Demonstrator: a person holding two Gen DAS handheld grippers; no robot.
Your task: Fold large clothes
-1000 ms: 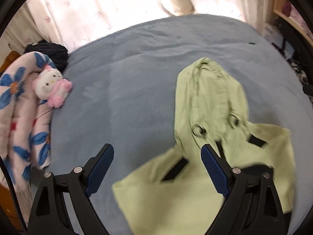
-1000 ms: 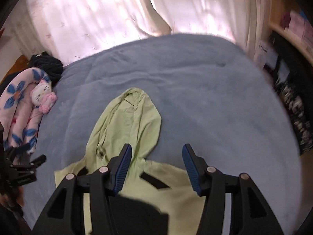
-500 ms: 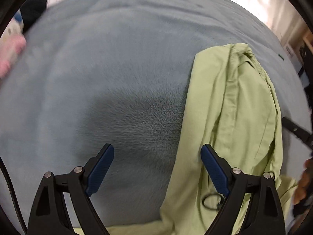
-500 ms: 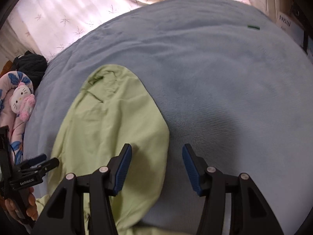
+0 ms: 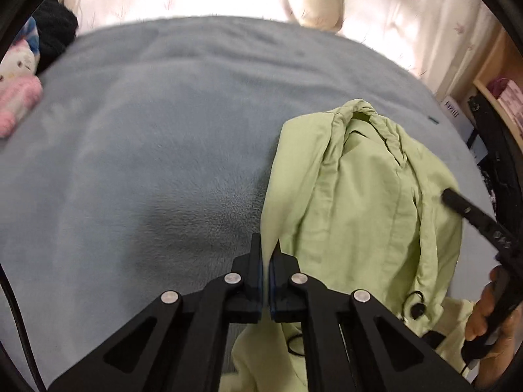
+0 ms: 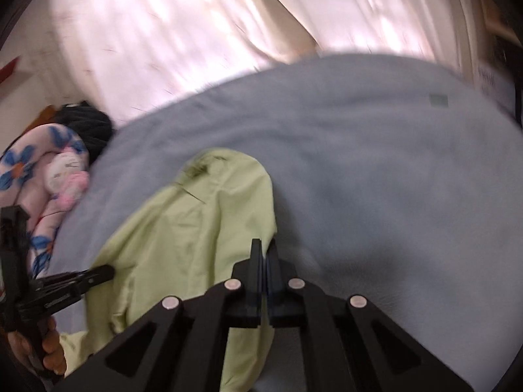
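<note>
A light green hooded jacket (image 5: 359, 202) lies on the grey-blue bed cover (image 5: 147, 163), hood pointing away. My left gripper (image 5: 268, 254) is shut on the hood's left edge. The other gripper shows at the right of the left wrist view (image 5: 474, 215). In the right wrist view the jacket (image 6: 196, 235) lies left of centre, and my right gripper (image 6: 265, 254) is shut on the hood's right edge. The left gripper shows at the lower left of that view (image 6: 65, 284), held by a hand.
A Hello Kitty plush (image 5: 16, 85) and a flowered pink blanket (image 6: 26, 170) lie at the bed's left edge, beside a dark bundle (image 6: 88, 127). Pale curtains (image 6: 196, 26) hang behind the bed. Shelves (image 5: 503, 98) stand at the right.
Both grippers were open and have closed on the two edges of the hood. Both views have tilted up, showing more of the curtains.
</note>
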